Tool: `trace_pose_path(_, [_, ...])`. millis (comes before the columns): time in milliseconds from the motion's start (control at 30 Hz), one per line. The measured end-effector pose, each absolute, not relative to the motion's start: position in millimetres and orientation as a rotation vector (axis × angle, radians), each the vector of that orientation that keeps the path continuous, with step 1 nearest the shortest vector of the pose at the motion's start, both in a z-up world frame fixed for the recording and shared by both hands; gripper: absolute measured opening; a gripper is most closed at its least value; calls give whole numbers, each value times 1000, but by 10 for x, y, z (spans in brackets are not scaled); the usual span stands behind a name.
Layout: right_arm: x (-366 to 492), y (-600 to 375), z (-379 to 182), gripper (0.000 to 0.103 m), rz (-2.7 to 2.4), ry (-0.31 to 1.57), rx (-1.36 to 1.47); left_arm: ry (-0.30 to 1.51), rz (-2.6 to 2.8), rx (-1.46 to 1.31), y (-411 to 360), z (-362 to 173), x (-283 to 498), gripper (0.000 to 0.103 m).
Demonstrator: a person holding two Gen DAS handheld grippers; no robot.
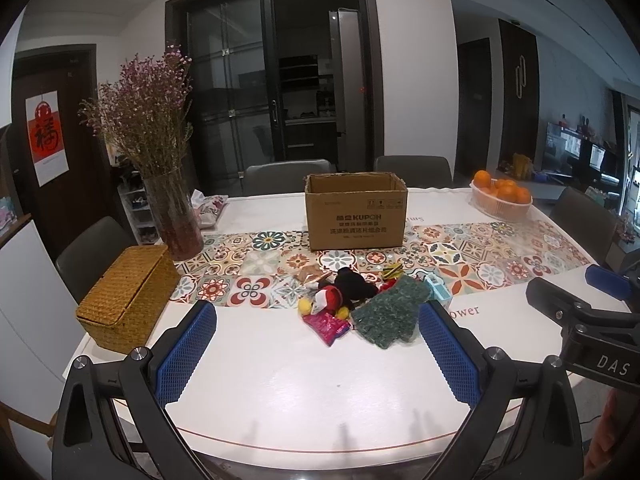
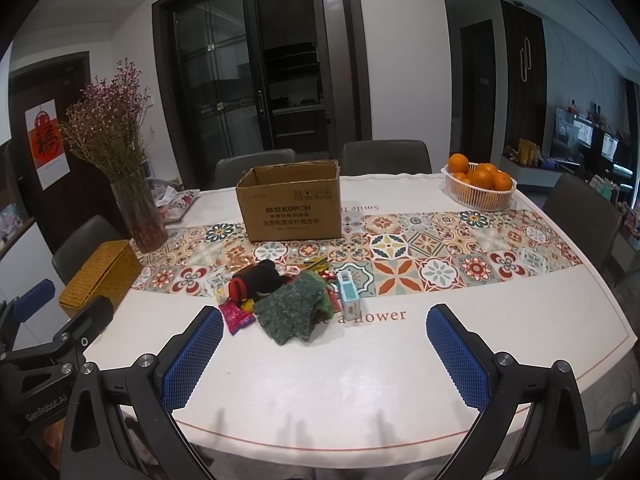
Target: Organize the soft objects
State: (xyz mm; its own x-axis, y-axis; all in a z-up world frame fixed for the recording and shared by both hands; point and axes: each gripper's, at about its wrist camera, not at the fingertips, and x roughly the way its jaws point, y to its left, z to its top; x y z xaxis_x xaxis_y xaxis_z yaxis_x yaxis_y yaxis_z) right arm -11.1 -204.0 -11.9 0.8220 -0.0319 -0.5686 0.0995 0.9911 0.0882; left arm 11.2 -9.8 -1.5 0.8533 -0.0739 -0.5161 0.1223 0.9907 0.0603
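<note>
A: What sits at the left of the counter (image 1: 280, 380)?
B: A woven basket (image 1: 128, 304) with its lid down, and behind it a glass vase of dried flowers (image 1: 172, 208).

A: And the soft things?
B: Heaped near the middle, at the near edge of the patterned runner (image 2: 440, 256): a black and red plush toy (image 1: 344, 292), a pink packet (image 1: 326, 326) touching it in front, and a green knitted cloth (image 1: 388, 312) just to its right. A small light-blue carton (image 2: 347, 294) lies beside the cloth.

A: The box?
B: An open cardboard box (image 1: 356, 212) stands upright behind the heap, apart from it. A bowl of oranges (image 2: 480, 184) is far right.

A: The tools?
B: The left hand-held gripper (image 1: 318, 356) hovers before the heap, fingers spread wide, holding nothing. The right hand-held gripper (image 2: 324, 356) is likewise spread and empty.
</note>
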Motion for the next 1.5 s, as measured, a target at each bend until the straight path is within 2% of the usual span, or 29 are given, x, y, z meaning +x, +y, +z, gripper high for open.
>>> trace_pose_path(367, [39,-2164,-229,103,-80,641,136,576,-166,129,-241,-175,326,103])
trace_pose_path(933, [698,-2425,-616,101,-132,778,192,671,-392,244,-627,-613,1127,100])
trace_pose_path(1067, [905,-2429,-709,98,-134,818,199,682,-463,282,-691,-728,1314,100])
trace_pose_path(1167, [1049,-2447,-802,92,-136,856,205,692,-503,310,-711,-805,1435,100])
trace_pose_path(1500, [1437,-2528,-1066,86,-147,949,188,753,-590,348,-909,-1117,1797,97])
